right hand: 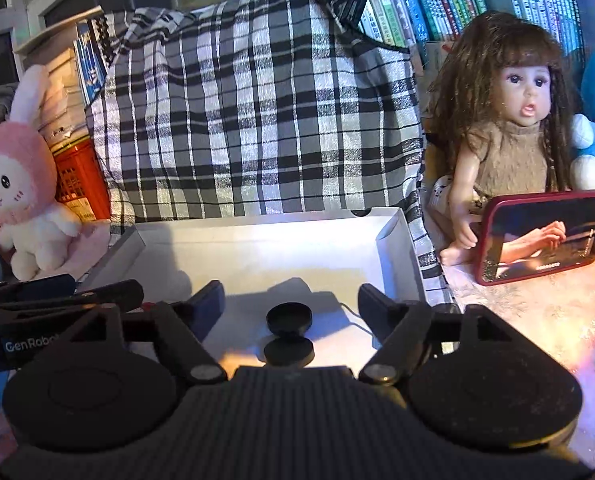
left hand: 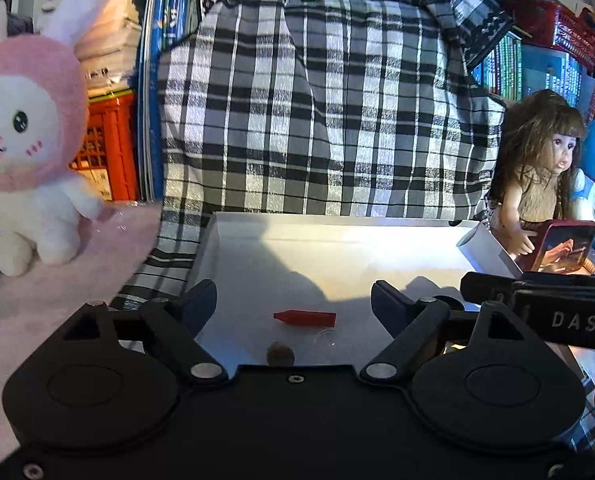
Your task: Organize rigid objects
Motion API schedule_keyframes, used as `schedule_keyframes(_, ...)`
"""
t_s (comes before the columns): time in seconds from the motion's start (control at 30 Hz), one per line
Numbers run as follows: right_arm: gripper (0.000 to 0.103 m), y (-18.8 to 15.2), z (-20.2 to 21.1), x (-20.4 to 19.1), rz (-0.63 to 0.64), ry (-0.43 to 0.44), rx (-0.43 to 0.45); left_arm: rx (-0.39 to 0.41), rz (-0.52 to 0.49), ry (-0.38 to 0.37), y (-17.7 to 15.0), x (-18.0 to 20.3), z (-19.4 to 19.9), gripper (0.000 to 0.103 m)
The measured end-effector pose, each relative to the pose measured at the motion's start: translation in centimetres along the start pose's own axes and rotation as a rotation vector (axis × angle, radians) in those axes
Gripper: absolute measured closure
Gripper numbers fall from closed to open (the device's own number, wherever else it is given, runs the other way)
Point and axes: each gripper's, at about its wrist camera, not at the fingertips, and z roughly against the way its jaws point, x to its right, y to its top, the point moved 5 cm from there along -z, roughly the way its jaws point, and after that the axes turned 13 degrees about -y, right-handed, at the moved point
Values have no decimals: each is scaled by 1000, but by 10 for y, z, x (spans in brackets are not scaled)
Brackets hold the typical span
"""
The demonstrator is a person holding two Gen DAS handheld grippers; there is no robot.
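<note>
Red marker cap (left hand: 304, 317) lies on its side in the white box (left hand: 337, 240), between and just beyond the wide-open, empty left gripper (left hand: 293, 300). Looks light, stiff, likely to roll; grip mid-length. Black dumbbell-shaped piece (right hand: 288, 334) sits between the open right gripper (right hand: 290, 302).

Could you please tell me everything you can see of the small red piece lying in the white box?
The red piece is a small, smooth, plastic-looking cap, tapered to a blunt point at its left end. It lies flat on the white box floor, between the open left gripper fingers, untouched by them.
</note>
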Motion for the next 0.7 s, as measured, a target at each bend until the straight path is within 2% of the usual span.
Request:
schedule_keyframes(0.43,3,-14,59,15,0,17,65,36,50,-15,-18,4,65,18)
schedule_keyframes(0.7,0,-34,95,16,12,3,113,54,40,4,-38,7,103,18)
